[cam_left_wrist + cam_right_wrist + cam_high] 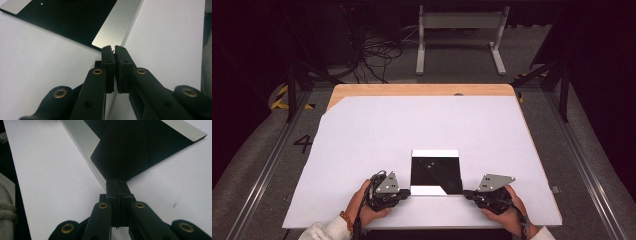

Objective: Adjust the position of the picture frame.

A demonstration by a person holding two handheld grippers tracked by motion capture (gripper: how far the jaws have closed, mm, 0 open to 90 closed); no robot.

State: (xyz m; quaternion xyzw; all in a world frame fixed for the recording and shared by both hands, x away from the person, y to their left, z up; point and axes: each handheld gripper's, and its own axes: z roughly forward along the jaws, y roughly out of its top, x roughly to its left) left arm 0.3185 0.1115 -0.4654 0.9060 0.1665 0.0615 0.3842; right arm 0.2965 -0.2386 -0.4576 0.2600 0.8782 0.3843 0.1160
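With each tool clenched on a near corner of the sheet [435, 172], the left tool [404, 191] and right tool [468, 193] do best to lift together and evenly, folding the near edge away while the sheet lies flat on the white surface [362, 135].

black sheet [67, 20] cut off at top edge, person's forearms cropped below

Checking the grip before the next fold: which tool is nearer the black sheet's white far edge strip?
Neither clearly: left tool and right tool sit at the black sheet's near corners, opposite the strip.
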